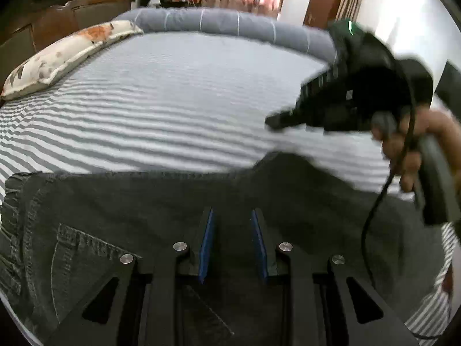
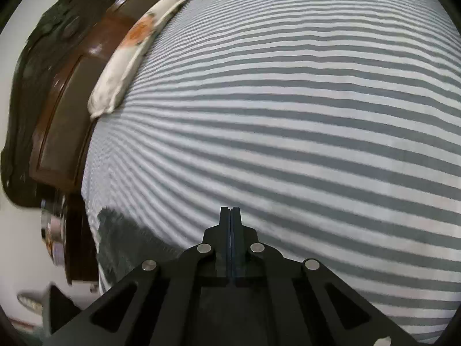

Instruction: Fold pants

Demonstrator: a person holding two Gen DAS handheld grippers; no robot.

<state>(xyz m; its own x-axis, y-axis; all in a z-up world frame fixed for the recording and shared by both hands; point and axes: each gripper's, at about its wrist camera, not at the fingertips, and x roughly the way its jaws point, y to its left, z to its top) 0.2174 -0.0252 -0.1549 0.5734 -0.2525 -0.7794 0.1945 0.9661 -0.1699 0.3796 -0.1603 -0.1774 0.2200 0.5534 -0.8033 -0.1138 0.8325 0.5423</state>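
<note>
right gripper [image 2: 230, 210] closed above pants [image 1: 144, 216] spread crosswise

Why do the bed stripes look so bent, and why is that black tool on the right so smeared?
Left wrist view: the right gripper and the hand holding it are motion-blurred, while the pants stay crisp. Right wrist view: the fisheye lens bows the striped sheet into arcs, and the headboard at the edge is smeared and shows glare.

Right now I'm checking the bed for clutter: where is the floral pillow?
The floral pillow lies at the striped bed's far-left edge in the left wrist view, against the wooden headboard, beside the grey rolled blanket.
</note>
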